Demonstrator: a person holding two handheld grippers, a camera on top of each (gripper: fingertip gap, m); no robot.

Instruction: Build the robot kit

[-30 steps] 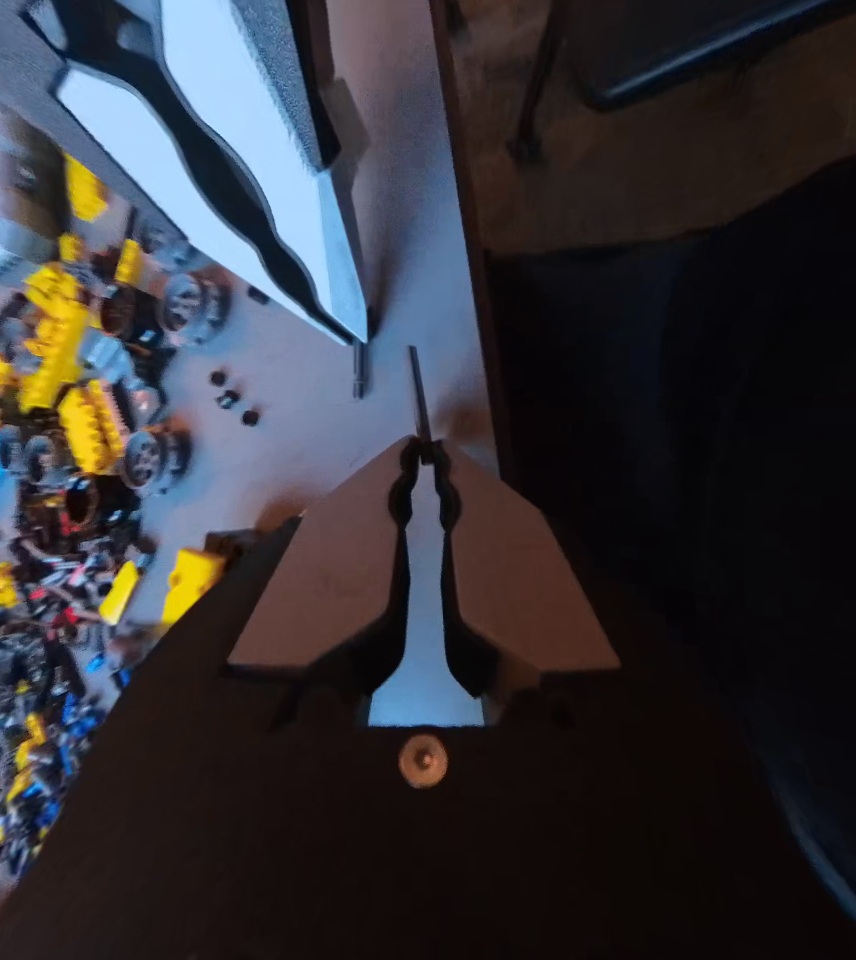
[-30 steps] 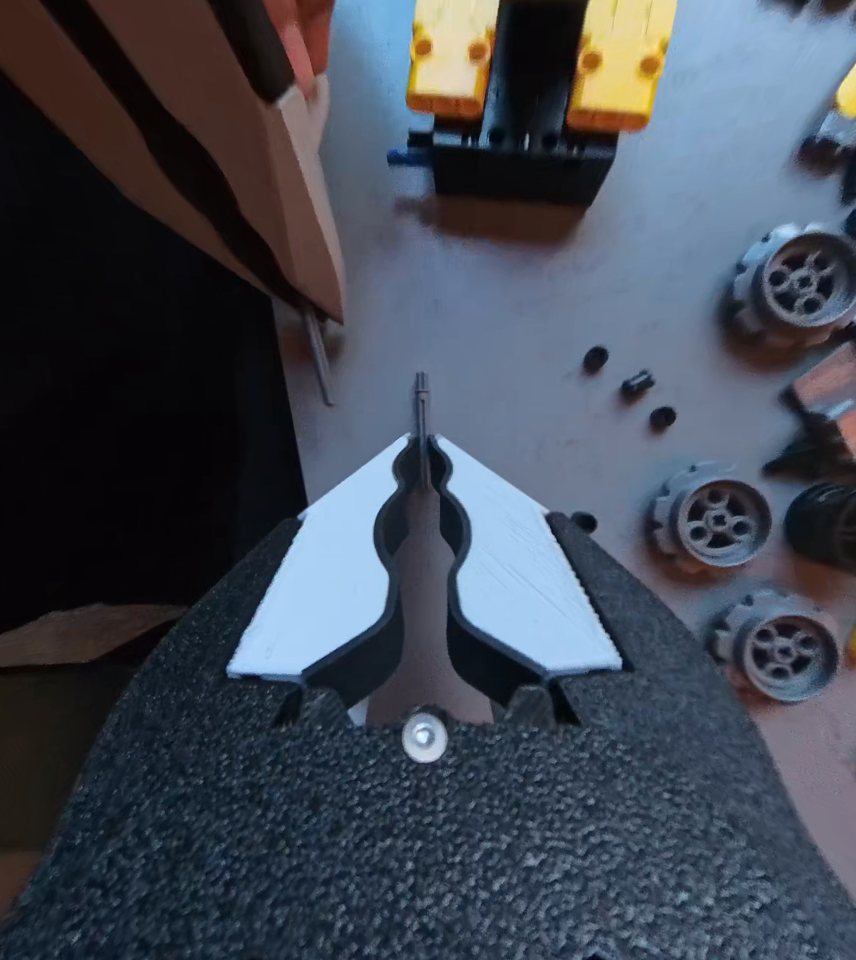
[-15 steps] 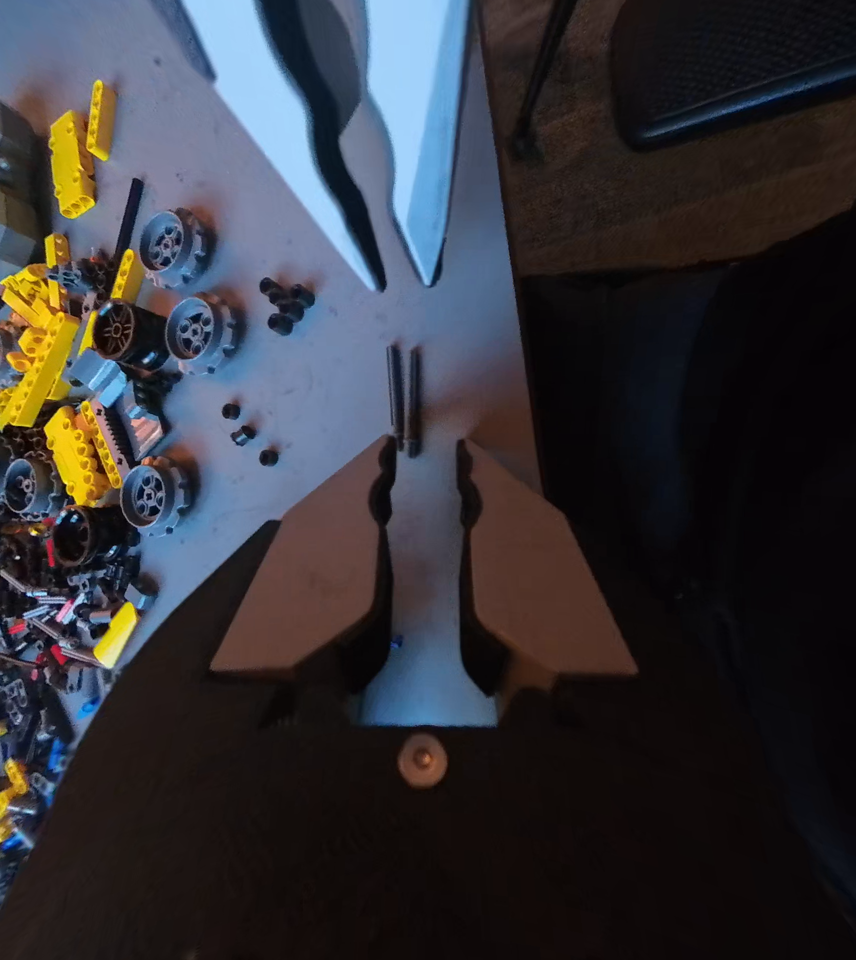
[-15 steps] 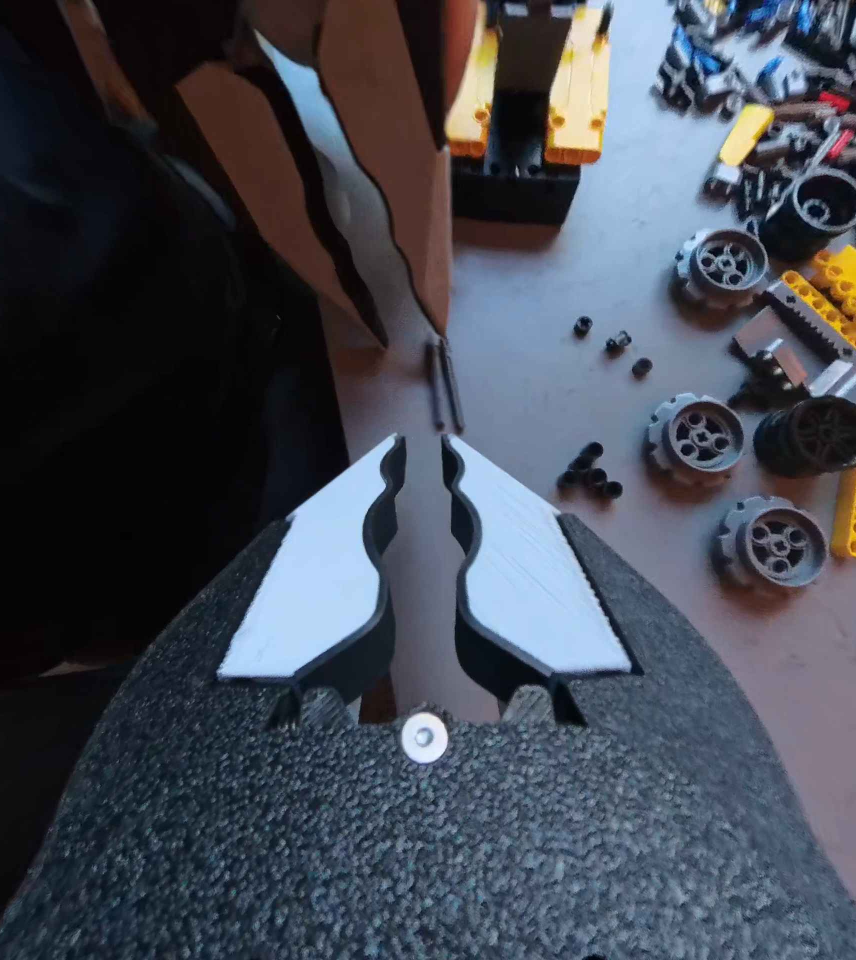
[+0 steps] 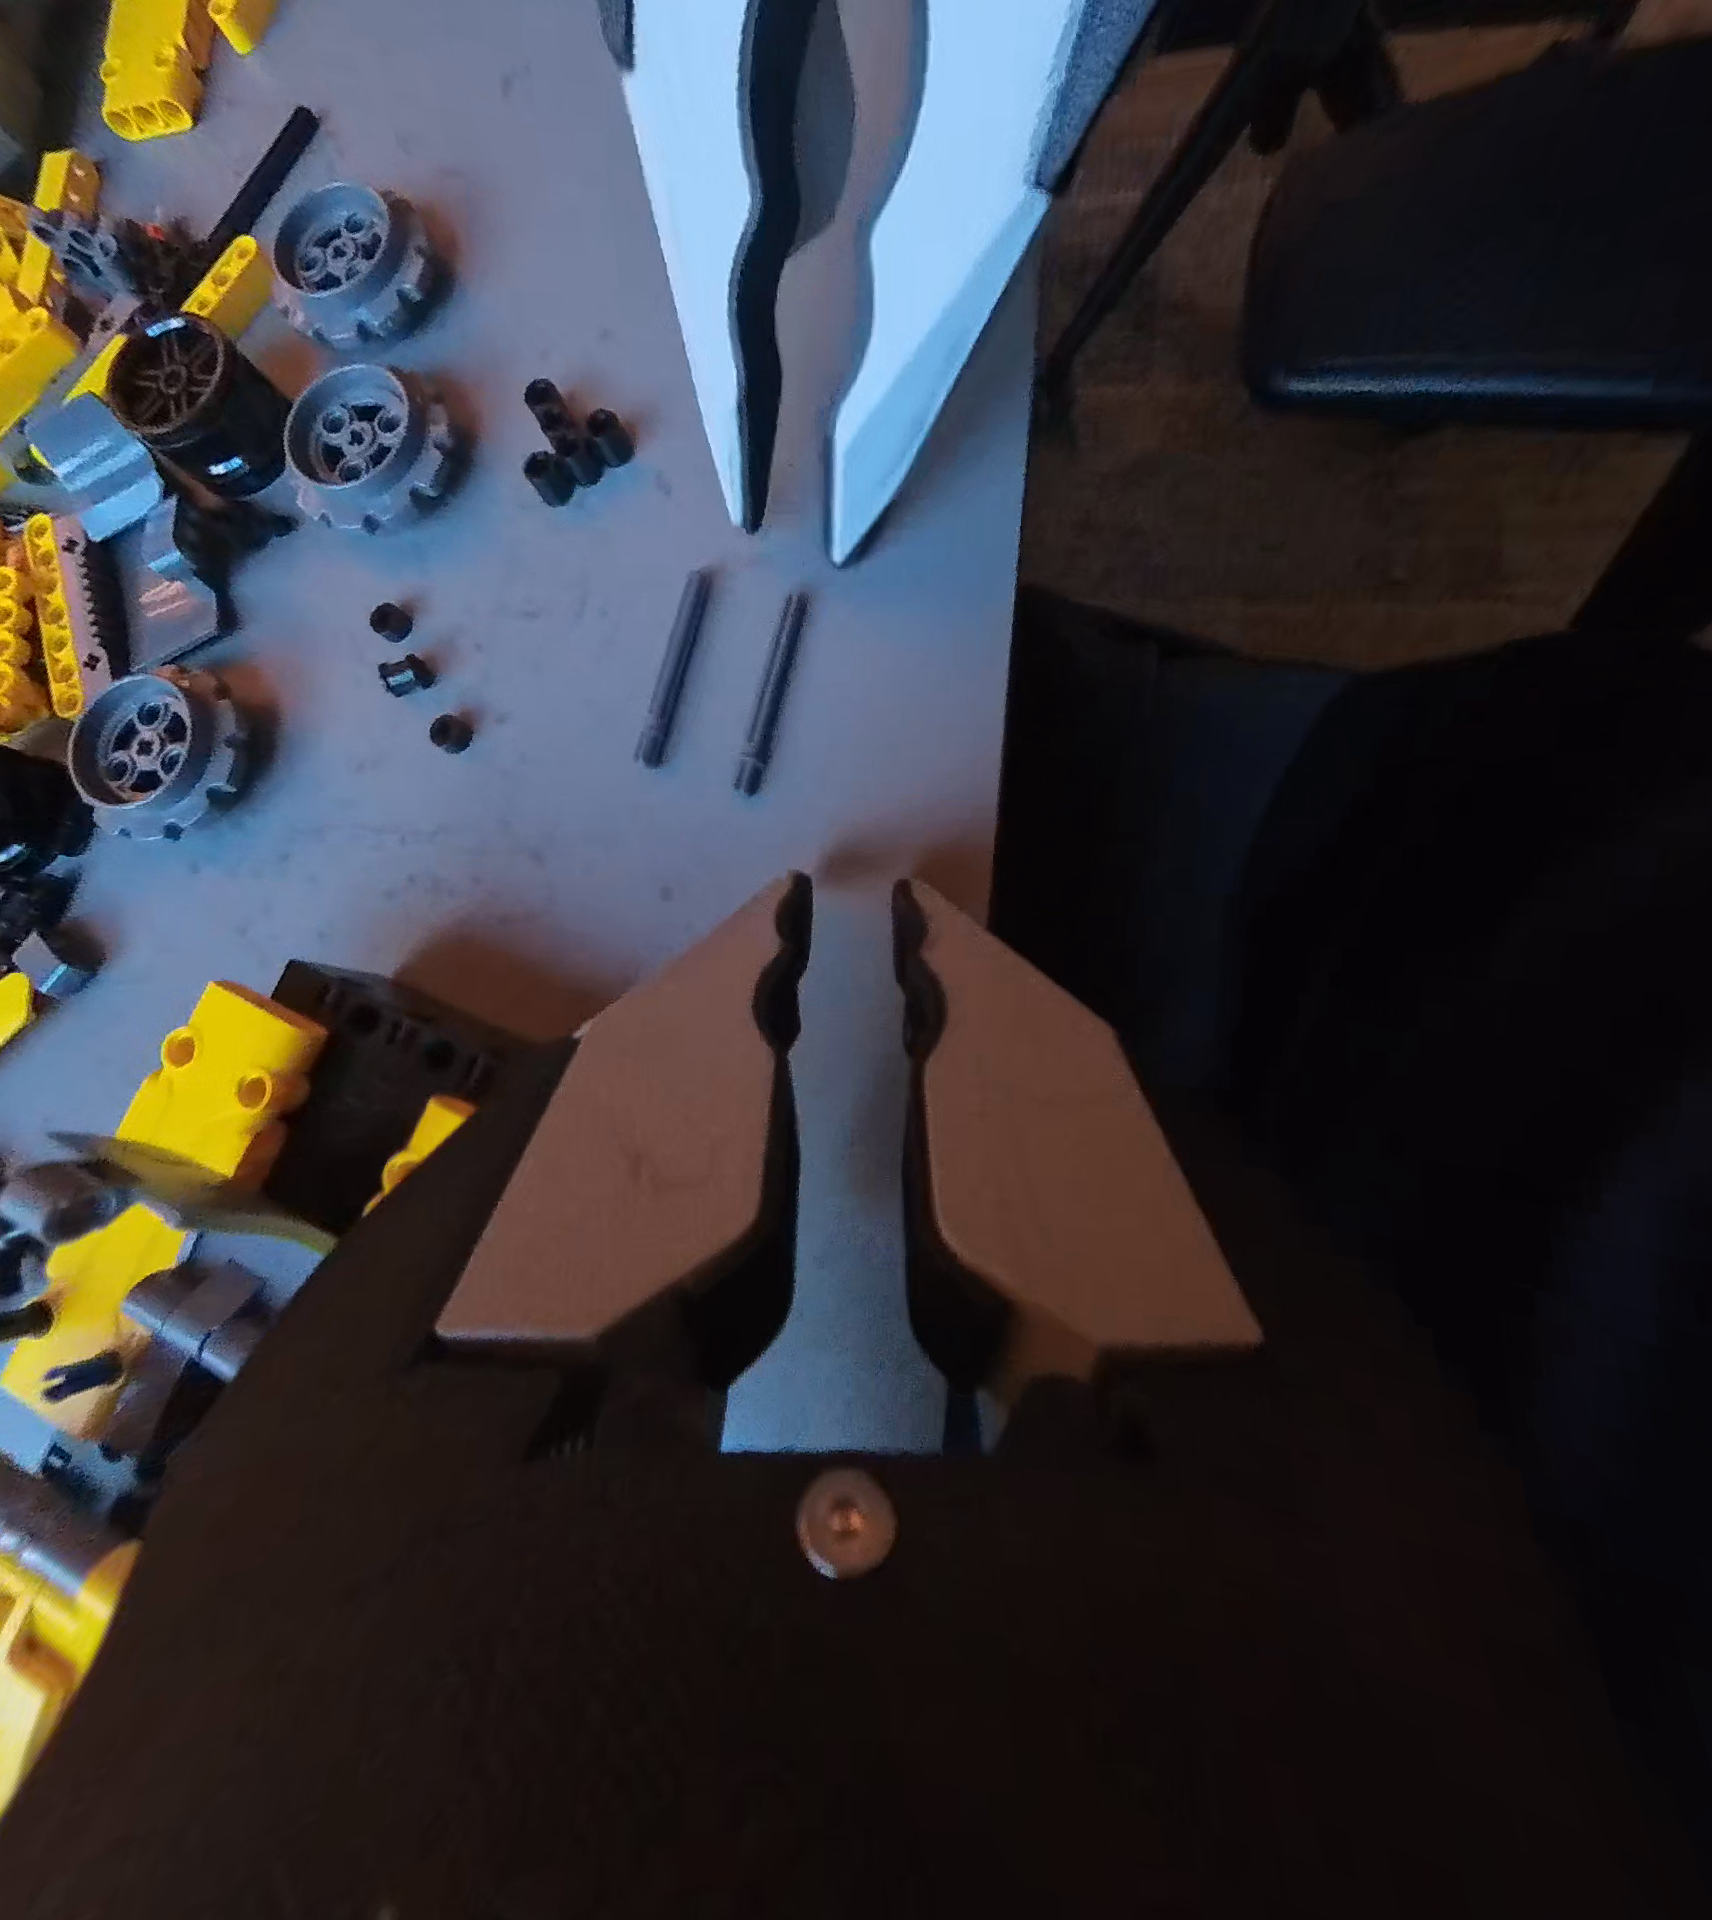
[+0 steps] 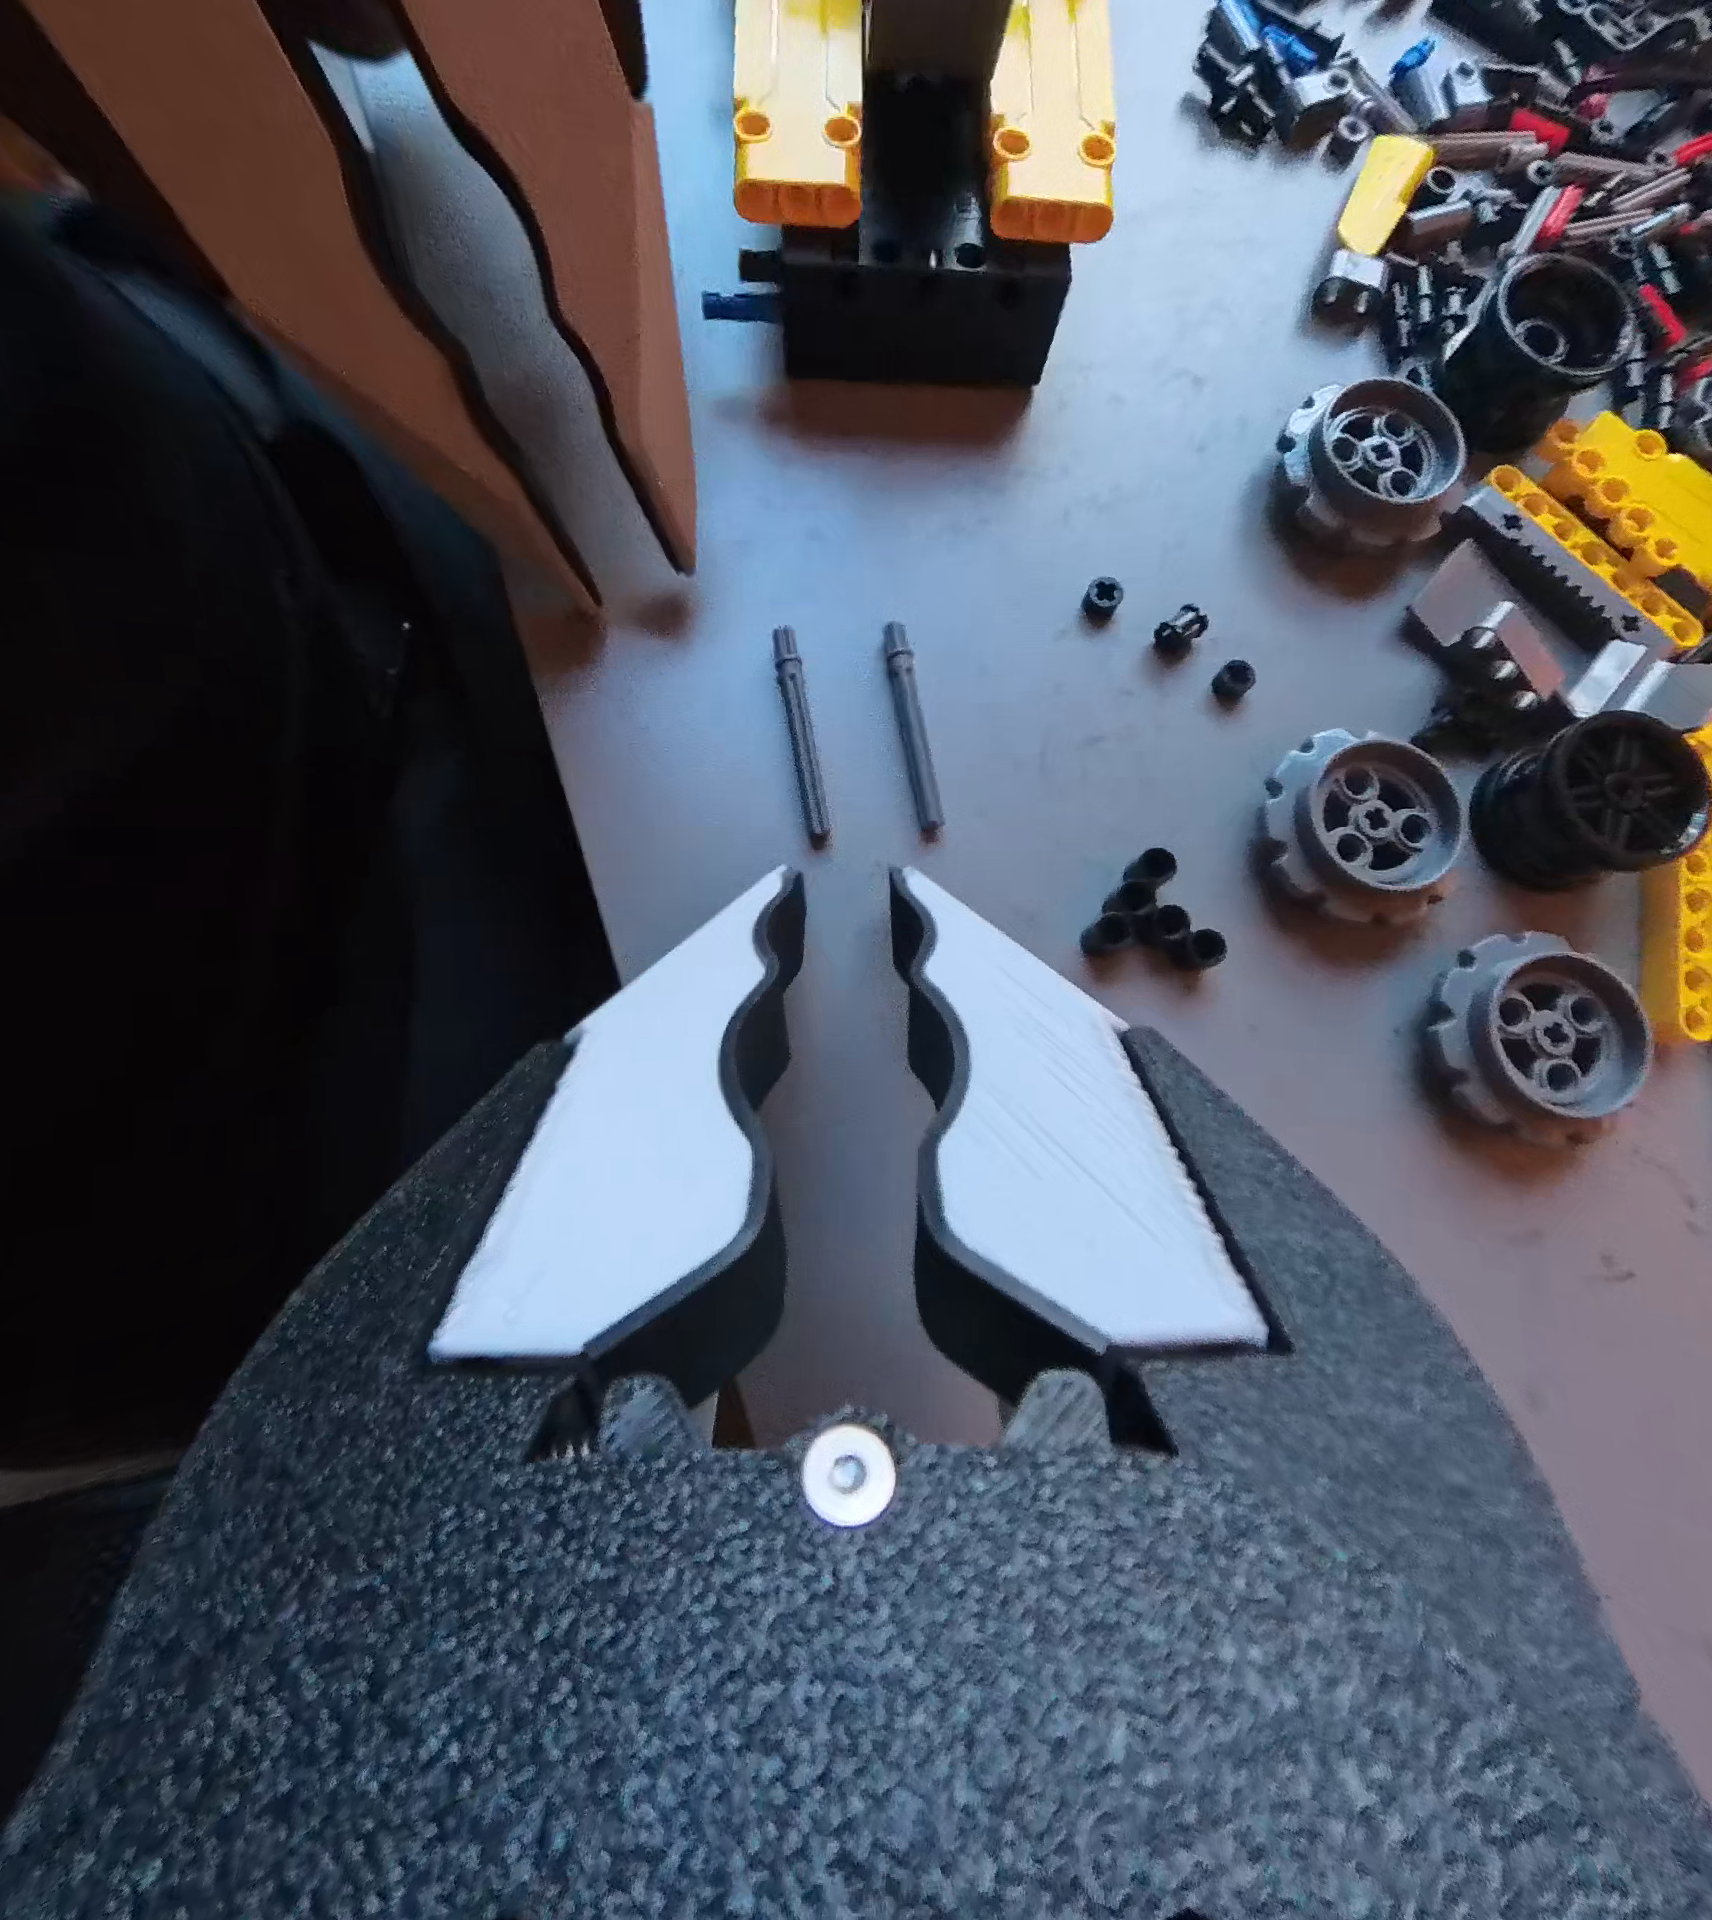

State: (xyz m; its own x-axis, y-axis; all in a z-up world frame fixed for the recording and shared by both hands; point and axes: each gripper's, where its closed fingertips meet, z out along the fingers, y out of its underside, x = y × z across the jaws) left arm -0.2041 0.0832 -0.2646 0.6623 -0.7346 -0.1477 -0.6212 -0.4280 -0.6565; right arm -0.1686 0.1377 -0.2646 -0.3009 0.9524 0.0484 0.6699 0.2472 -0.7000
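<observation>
Two thin dark grey axle rods lie side by side on the pale table near its edge, one rod (image 5: 673, 670) beside the other rod (image 5: 771, 691). They also show in the right wrist view, one rod (image 6: 801, 732) and the other rod (image 6: 913, 725). My left gripper (image 5: 852, 891) is open with nothing between its fingers, a little short of the rods. My right gripper (image 6: 847, 881) is open with nothing between its fingers, just short of the rods from the opposite side. Each gripper shows in the other's view: the right gripper (image 5: 795, 530) and the left gripper (image 6: 639, 571).
Grey wheels (image 6: 1361, 826), small black connectors (image 6: 1148, 920), yellow beams (image 6: 1678, 530) and a heap of small parts lie on the table. A black and yellow assembly (image 6: 919, 270) stands beyond the rods. The table edge (image 5: 1013, 727) drops off beside the rods. Across from one pair of fingers to the other is roughly 7 cm.
Each gripper was shut on a rod a second ago. Both opened, left the rods lying side by side on the table, and drew back from them.
</observation>
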